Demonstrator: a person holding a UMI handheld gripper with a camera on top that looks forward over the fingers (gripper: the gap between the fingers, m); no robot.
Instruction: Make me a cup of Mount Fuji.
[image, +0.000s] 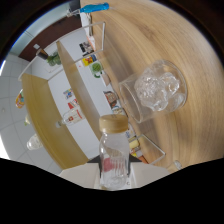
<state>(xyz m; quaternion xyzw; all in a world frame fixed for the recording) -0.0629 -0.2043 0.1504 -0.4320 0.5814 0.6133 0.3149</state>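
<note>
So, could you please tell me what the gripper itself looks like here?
Little of the gripper shows; a black area covers most of it. Only two pale, off-white flat pieces appear, probably its fingers, either side of the clear bottle. No cables, markings, hand or sleeve are visible.

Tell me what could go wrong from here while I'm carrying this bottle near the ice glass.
1. The clear bottle sits just ahead of the claw with its tan lid on; the view is strongly tilted, so the bottle may slip or swing.
2. The glass of ice stands close beyond the bottle on the wooden table; moving forward could knock it.
3. The lid must come off before pouring, or nothing flows.
</note>
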